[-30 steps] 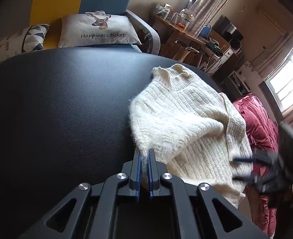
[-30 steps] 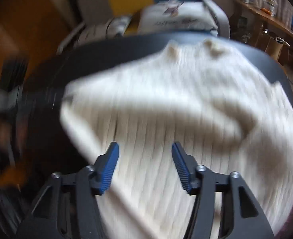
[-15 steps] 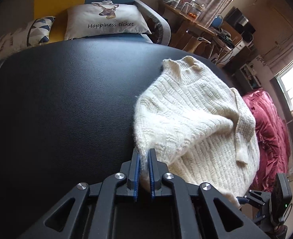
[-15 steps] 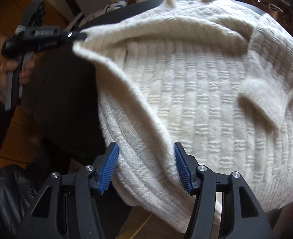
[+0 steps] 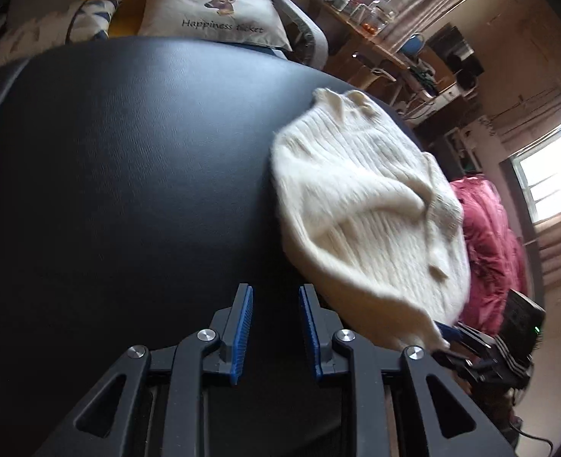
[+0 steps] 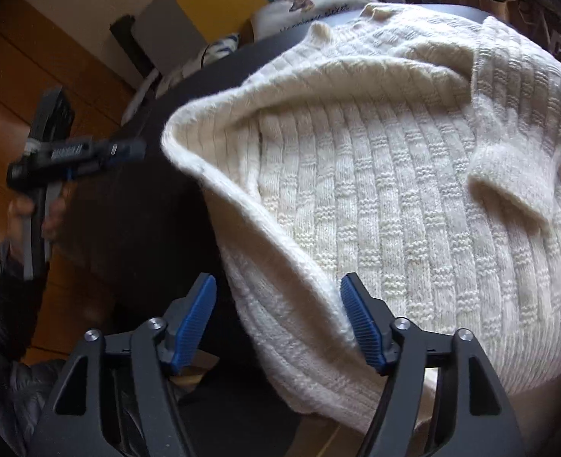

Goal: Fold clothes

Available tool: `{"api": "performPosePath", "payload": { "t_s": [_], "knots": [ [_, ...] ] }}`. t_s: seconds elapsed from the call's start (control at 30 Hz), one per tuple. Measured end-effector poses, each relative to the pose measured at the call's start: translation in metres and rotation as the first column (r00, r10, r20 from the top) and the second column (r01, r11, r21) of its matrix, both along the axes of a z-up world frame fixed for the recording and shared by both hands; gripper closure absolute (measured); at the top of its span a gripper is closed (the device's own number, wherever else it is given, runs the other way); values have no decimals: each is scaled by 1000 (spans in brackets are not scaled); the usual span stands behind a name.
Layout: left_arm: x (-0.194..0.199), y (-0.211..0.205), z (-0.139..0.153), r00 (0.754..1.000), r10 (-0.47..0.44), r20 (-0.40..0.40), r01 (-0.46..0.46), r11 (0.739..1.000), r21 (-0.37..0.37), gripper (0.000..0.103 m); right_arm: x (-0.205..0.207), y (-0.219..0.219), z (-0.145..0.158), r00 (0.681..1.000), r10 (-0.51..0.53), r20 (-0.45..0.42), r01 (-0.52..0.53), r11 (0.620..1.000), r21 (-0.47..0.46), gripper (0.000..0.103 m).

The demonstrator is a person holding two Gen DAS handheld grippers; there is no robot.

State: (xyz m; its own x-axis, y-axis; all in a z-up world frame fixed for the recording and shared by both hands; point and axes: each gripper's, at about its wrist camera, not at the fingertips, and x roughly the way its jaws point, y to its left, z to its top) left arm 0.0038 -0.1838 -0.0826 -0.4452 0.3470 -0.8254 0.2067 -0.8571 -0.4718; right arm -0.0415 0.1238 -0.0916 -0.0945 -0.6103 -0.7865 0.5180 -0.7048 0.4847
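The cream knit sweater (image 6: 413, 198) lies bunched on the right part of the black table (image 5: 128, 175), its hem hanging over the near edge and one sleeve cuff folded across the body. A raised fold along its left side stands loose and looks likely to flop back flat, undoing the fold, since nothing pins it. The overhanging hem could drag the whole sweater off the table if it is tugged toward the edge.

The left claw (image 5: 274, 327) is opening and empty, with only bare table between its blue pads, beside the sweater's edge. The right claw (image 6: 278, 323) is also opening; the hem lies between its pads, touching the right one, but they are not pressing on it.

Beyond the table sit a printed cushion (image 5: 211, 19) on a chair and a red quilt (image 5: 489, 236) close to the sweater's far side. Nothing blocks the claws; the table's left part offers room to spread the garment.
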Motion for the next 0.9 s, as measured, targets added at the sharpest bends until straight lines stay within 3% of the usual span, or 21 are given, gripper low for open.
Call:
{"api": "performPosePath", "payload": {
  "t_s": [0.07,0.17,0.37,0.47,0.6,0.73,0.9],
  "knots": [
    [13,12,-6,1000,-18,6,18,994,109,78,3,5,-2,1000,-26,10,26,999,-23,31],
    [19,39,-14,997,-71,33,59,959,276,77,10,11,-6,999,-34,24,35,998,-45,30],
    [-9,91,-10,990,-134,42,113,938,326,77,23,10,-2,1000,-23,8,23,996,-85,30],
    [-20,104,-12,989,-127,74,98,947,305,77,29,8,-3,999,-36,-16,34,996,-81,28],
    [-26,109,-24,986,-95,137,54,959,277,77,40,4,6,988,-75,-136,70,997,-39,27],
    [-30,111,-28,987,-65,148,23,964,267,77,40,14,8,957,-187,-220,187,982,-23,26],
    [-35,111,-27,986,-9,165,-43,949,312,77,27,39,-11,935,-329,-134,328,944,-33,20]
  ]
}}
